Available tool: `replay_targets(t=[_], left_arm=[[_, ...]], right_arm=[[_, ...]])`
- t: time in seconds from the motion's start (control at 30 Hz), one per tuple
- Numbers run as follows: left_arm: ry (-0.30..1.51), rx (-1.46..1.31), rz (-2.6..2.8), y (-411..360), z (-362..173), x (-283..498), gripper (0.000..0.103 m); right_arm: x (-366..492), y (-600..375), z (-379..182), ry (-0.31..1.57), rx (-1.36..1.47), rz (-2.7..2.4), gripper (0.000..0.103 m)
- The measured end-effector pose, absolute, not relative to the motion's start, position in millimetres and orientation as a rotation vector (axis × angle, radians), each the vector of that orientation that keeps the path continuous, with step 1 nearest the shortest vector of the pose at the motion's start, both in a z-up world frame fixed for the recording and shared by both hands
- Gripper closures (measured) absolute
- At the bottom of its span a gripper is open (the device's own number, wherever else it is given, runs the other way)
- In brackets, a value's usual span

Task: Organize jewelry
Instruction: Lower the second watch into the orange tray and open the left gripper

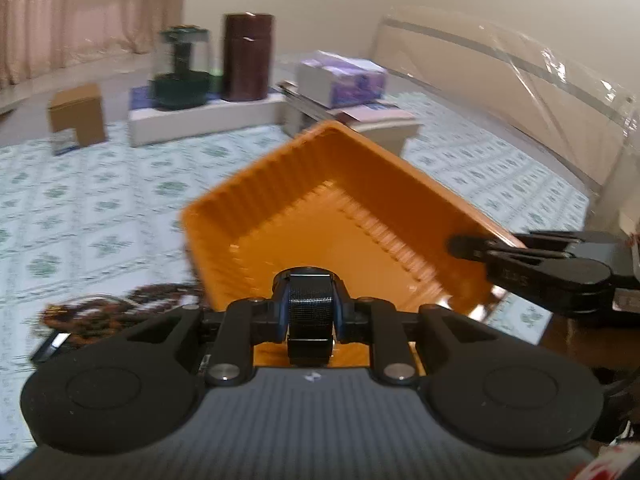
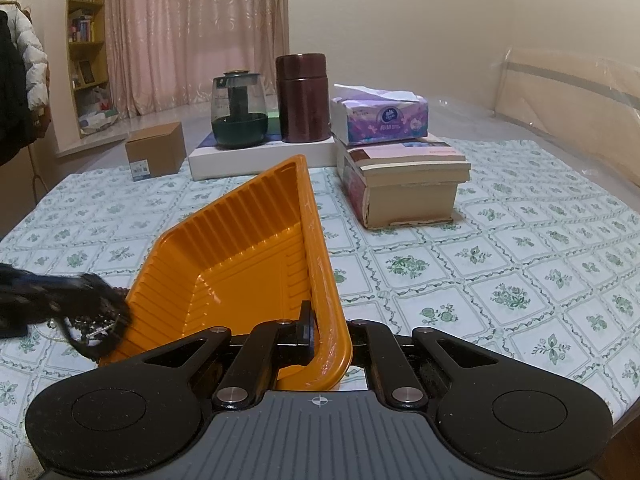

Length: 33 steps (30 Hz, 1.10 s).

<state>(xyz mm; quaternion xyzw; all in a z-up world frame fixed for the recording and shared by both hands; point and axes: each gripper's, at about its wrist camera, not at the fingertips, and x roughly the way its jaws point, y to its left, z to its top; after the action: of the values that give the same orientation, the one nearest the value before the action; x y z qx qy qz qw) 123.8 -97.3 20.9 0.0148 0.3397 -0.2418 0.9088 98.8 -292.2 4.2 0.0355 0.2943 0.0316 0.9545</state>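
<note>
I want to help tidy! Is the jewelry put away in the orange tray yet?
Not yet. The orange tray looks empty. The right gripper is clamped on its rim, and the left gripper holds a dark watch over it. Beaded jewelry lies on the tablecloth waiting.

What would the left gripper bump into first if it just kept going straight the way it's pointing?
Most likely the orange tray. The left gripper, holding a dark watch, points into the tray's open inside, so its floor or ribbed far wall comes first, though blur makes depth uncertain.
</note>
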Motion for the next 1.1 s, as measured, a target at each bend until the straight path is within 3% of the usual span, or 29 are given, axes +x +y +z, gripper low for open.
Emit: replay_targets(t=[0.53, 1.1], left_arm=[[0.706, 0.079, -0.540, -122, 4, 122, 0.082], [0.723, 0.018, -0.100, 32, -7, 101, 0.079]], right_arm=[[101, -295, -1, 0.609, 0.092, 0.067, 0.097], [99, -292, -1, 0.604, 0.080, 0.068, 0.097]])
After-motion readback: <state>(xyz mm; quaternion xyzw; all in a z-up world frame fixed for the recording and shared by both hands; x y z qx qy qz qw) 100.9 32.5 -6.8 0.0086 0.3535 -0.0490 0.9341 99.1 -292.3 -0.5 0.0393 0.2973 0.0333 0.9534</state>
